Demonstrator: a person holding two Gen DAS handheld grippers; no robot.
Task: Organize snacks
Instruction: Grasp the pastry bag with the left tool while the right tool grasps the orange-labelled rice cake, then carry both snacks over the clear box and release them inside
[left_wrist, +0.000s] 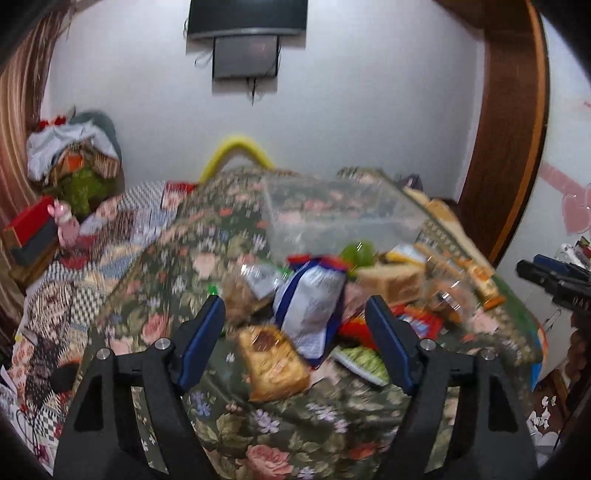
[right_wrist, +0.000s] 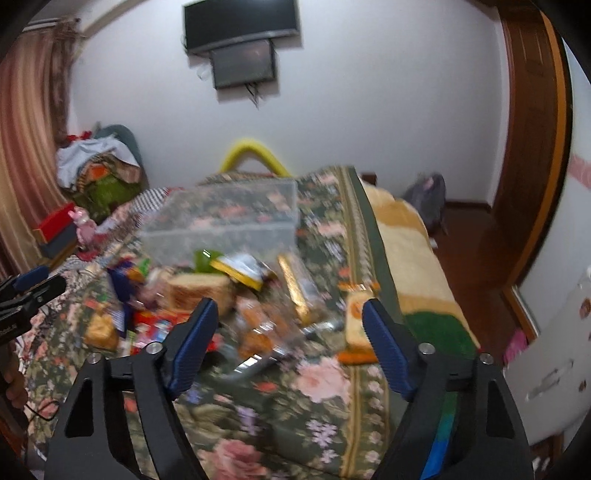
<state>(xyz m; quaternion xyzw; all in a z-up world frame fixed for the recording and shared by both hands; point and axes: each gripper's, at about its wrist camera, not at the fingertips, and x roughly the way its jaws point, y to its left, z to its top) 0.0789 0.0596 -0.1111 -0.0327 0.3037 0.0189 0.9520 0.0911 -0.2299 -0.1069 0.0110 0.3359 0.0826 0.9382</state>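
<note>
A pile of snack packets lies on a bed with a floral cover (left_wrist: 207, 258). A clear plastic box (left_wrist: 332, 210) stands behind the pile; it also shows in the right wrist view (right_wrist: 229, 225). My left gripper (left_wrist: 295, 306) is open above a blue-and-white bag (left_wrist: 314, 302) and a tan pastry packet (left_wrist: 273, 362). My right gripper (right_wrist: 288, 310) is open above clear-wrapped biscuits (right_wrist: 266, 325), with an orange-and-cream packet (right_wrist: 356, 321) at its right finger. Its tip shows at the right edge of the left wrist view (left_wrist: 546, 277). Both views are blurred.
A green packet (left_wrist: 358, 253), a yellow-edged packet (right_wrist: 240, 271) and red wrappers (left_wrist: 413, 321) lie in the pile. Clothes (left_wrist: 74, 158) are heaped at the back left. A red box (left_wrist: 29, 225) sits by the curtain. A wooden door frame (right_wrist: 535, 147) stands at the right.
</note>
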